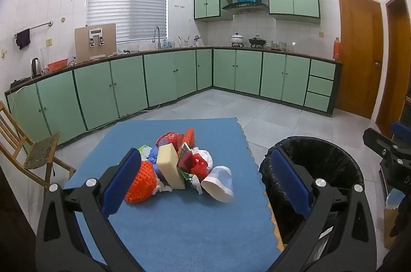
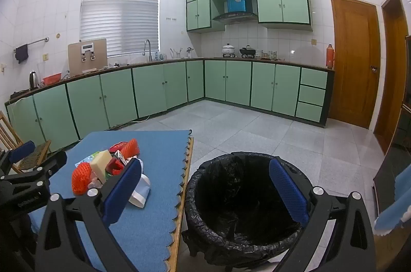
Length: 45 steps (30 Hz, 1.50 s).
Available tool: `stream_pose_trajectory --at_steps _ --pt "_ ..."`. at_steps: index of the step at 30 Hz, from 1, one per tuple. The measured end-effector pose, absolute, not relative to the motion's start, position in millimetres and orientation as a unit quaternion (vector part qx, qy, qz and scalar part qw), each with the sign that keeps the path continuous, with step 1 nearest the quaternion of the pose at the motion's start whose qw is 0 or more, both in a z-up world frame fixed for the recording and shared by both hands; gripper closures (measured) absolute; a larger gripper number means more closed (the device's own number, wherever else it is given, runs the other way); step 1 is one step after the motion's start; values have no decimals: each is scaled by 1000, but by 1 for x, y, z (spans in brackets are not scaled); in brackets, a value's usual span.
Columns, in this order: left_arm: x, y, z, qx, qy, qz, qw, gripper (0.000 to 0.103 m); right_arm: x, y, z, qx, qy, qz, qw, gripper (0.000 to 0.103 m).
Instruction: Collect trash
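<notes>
Standing beside the blue-matted table [image 2: 154, 195], the lined bin [image 2: 244, 197] sat close so drops stayed short; the trash pile [image 1: 179, 164] lay mid-mat, and I held the left gripper [image 1: 205, 184] and right gripper [image 2: 205, 192] spread wide, empty.

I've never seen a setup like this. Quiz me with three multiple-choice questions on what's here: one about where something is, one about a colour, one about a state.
1. Where is the bin?
A. on the table
B. on the floor beside the table
C. on the counter

2. What colour is the mat under the trash pile?
A. blue
B. yellow
C. grey

3. How is the left gripper?
A. shut on the sponge
B. shut on nothing
C. open, holding nothing

Answers: 1 B, it stands on the tiles by the table edge. 2 A, the mat is blue. 3 C, its fingers are spread wide with nothing between them.
</notes>
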<state>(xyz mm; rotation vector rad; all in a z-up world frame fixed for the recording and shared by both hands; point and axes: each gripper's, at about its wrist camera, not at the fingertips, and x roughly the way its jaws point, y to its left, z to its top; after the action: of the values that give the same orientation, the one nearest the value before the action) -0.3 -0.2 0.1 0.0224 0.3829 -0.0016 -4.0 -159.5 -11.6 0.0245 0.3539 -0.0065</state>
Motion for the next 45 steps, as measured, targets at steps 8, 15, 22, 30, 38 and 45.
stream_pose_trajectory --at_steps 8,15,22,30,38,45 --pt "0 -4 1 10 196 -2 981 5 -2 -159 -13 13 179 -3 984 6" --pt "0 -7 1 9 194 0 981 5 -2 -161 -15 13 179 -3 984 6" --pt "1 -4 2 8 193 -1 981 5 -2 -160 -15 13 179 -3 984 6" --pt "1 -4 1 8 191 -1 982 5 0 -159 -16 14 179 -2 984 6" --pt "1 -3 3 7 191 -1 982 5 0 -159 -16 15 178 -3 984 6" --pt "0 -4 3 7 189 -2 982 5 0 -159 -16 15 179 -3 984 6"
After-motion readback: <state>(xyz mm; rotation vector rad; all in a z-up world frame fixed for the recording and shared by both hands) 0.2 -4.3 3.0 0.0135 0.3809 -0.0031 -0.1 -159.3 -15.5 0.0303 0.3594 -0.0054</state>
